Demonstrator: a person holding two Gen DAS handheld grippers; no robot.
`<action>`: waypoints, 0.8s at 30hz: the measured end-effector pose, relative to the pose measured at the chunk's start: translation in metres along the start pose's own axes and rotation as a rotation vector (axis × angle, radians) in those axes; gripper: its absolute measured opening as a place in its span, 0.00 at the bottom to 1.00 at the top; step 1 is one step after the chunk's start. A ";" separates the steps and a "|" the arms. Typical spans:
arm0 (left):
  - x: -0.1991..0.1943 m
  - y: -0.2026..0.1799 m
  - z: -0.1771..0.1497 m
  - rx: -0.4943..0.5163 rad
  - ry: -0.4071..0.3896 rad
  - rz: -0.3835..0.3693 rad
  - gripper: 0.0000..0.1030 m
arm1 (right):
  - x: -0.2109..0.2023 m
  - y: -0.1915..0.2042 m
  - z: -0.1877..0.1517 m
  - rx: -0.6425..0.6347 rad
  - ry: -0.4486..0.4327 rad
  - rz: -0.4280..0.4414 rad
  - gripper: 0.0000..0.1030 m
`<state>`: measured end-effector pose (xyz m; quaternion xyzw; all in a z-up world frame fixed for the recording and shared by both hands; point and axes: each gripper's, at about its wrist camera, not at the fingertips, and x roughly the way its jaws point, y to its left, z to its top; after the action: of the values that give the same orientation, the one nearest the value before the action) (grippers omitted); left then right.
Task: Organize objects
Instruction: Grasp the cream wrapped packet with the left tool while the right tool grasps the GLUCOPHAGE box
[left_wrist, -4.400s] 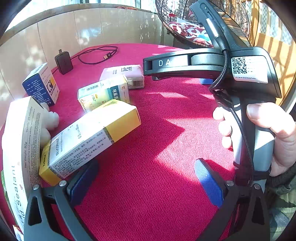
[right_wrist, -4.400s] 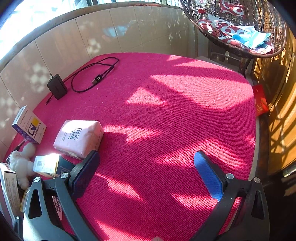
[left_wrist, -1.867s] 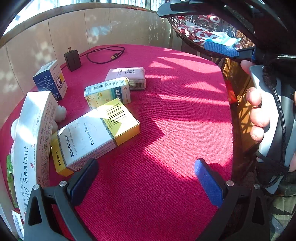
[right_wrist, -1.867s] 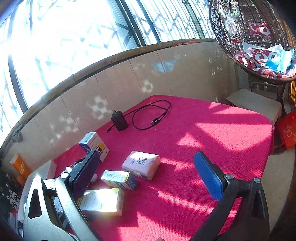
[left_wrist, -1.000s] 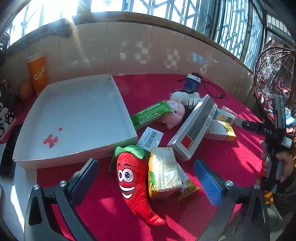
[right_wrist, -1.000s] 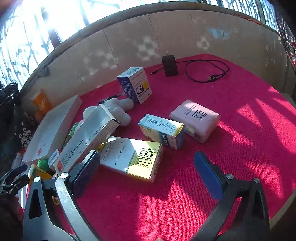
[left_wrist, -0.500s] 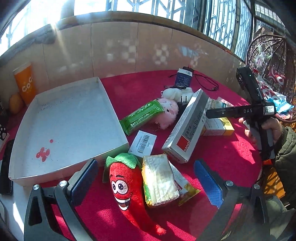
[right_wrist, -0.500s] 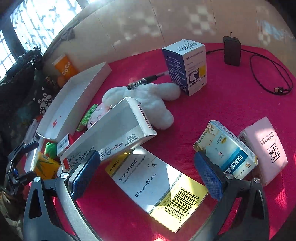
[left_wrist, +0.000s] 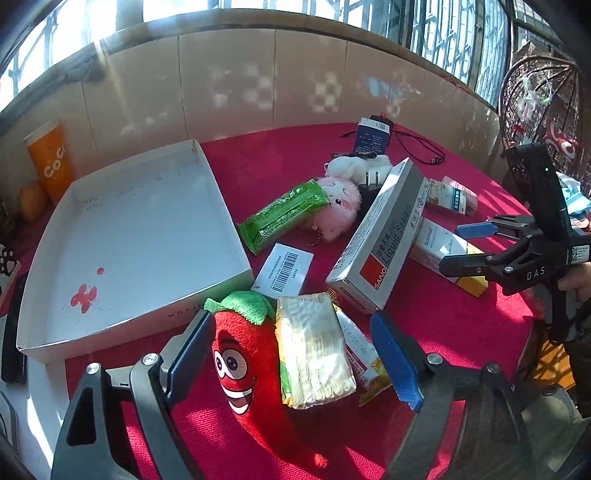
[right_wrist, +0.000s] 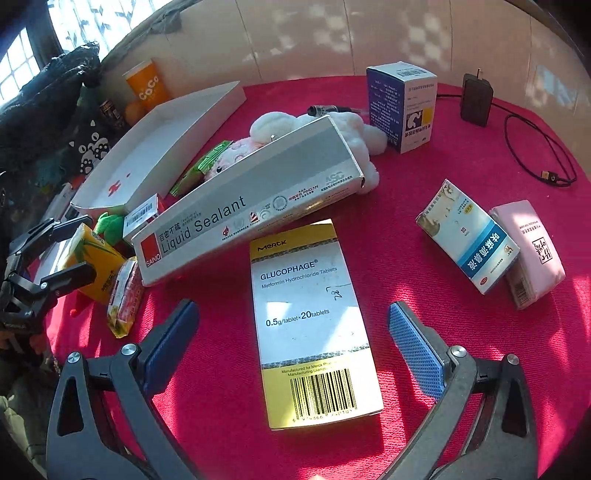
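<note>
Left wrist view: the left hand-held gripper has just been closing its jaws, which straddle the red chili plush and a pale packet without pressing yet, just in front of the white tray, likely their destination. The right hand-held gripper is released, jaws either side of the Glucophage box, which lies flat on the table, right of the tray, probably lined up for a grasp.
</note>
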<state>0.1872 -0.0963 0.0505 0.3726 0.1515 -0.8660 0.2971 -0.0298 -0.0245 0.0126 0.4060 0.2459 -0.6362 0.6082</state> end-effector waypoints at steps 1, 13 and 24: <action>0.001 0.000 0.000 0.000 0.003 0.001 0.82 | 0.003 0.003 -0.001 -0.008 0.004 -0.023 0.99; -0.006 -0.008 -0.005 0.027 -0.003 0.022 0.38 | 0.006 0.021 -0.014 -0.063 -0.013 -0.185 0.55; -0.033 0.003 -0.012 -0.038 -0.093 -0.006 0.23 | -0.050 0.006 -0.030 0.084 -0.170 -0.184 0.54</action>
<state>0.2135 -0.0794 0.0665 0.3259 0.1550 -0.8802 0.3082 -0.0210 0.0269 0.0378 0.3516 0.2027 -0.7312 0.5484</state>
